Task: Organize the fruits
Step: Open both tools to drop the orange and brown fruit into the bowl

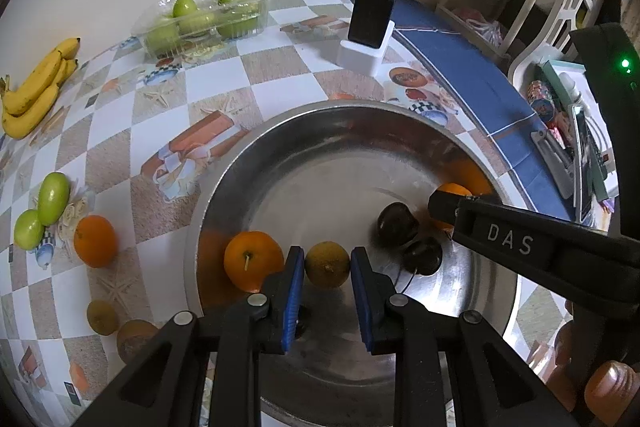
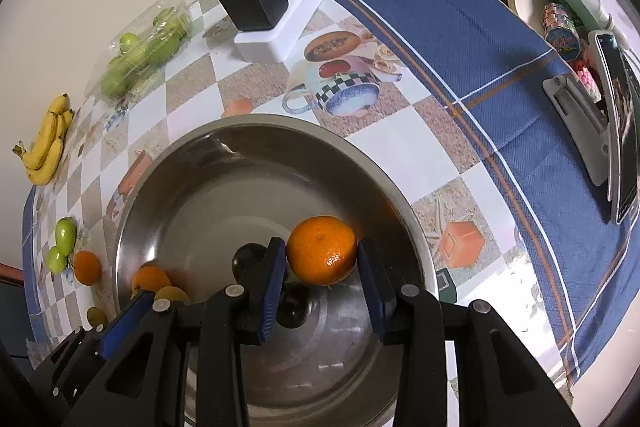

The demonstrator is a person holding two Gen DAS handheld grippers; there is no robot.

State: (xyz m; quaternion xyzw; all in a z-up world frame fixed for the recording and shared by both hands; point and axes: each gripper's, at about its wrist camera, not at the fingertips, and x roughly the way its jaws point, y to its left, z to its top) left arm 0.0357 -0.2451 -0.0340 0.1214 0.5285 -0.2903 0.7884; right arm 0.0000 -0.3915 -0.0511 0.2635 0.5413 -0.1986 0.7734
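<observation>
Under both your grippers lies the table (image 2: 480, 39), spread with a checkered printed cloth on the left and blue cloth on the right. The big steel bowl (image 1: 320, 131) sits at its near edge and fills the middle of both views.

Far left against the wall you have the bunch of bananas (image 1: 34, 89), and farther along the wall a clear plastic box of green fruits (image 1: 204, 15). A black charger (image 1: 372, 15) stands in a white base just beyond the bowl's far rim.

Inside the bowl, your right gripper (image 2: 322, 275) pinches a bright orange (image 2: 322, 251) between its blue pads, toward the bowl's right side. Your left gripper (image 1: 327, 267) has its jaws drawn in on a small yellow-green citrus (image 1: 327, 264), which sits between the pads at the near left of the bowl; the pads appear to touch it on both sides. Just left of that fruit a second orange (image 1: 253, 259) rests on the bowl's floor, and to the right lie two dark round fruits (image 1: 398, 225), touching each other.

Outside the bowl on the left, a loose orange (image 1: 95, 241) sits on the cloth beside two green fruits (image 1: 42, 209). Nearer to you lie a small yellowish fruit (image 1: 102, 317) and a duller round one (image 1: 136, 339).
</observation>
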